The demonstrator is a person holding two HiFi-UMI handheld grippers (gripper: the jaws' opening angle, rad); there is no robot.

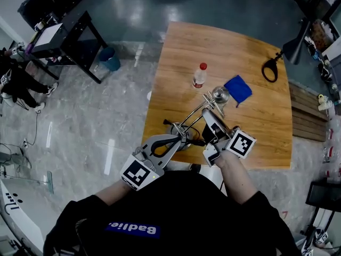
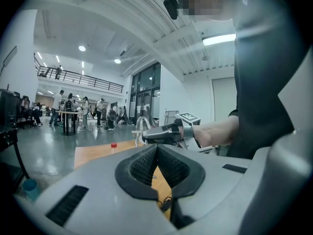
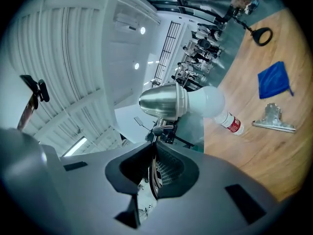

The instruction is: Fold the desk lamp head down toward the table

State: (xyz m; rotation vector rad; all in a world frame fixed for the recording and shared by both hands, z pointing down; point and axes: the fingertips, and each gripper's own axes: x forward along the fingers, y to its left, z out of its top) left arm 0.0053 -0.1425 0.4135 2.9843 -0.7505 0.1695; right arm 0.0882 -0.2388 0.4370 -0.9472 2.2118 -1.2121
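Note:
A metal desk lamp stands at the near edge of the wooden table (image 1: pixel 176 52). Its silver lamp head (image 1: pixel 220 94) with a white bulb (image 3: pixel 211 102) is raised on thin arm rods (image 1: pixel 194 116). My right gripper (image 1: pixel 211 120) is shut on those rods (image 3: pixel 153 170) just below the lamp head (image 3: pixel 164 102). My left gripper (image 1: pixel 180 139) sits low by the lamp's base, and its pads (image 2: pixel 146 163) meet at the tips with nothing seen between them. From the left gripper view, the lamp head (image 2: pixel 142 126) and the right gripper (image 2: pixel 166 133) lie straight ahead.
A red-capped bottle (image 1: pixel 199 76), a blue cloth (image 1: pixel 238 88) and a black ring-shaped tool (image 1: pixel 270 70) lie farther back on the table. A metal clamp (image 3: pixel 274 119) rests near the bottle (image 3: pixel 230 122). A blue bucket (image 1: pixel 109 59) and a black side table (image 1: pixel 64 36) stand on the floor to the left.

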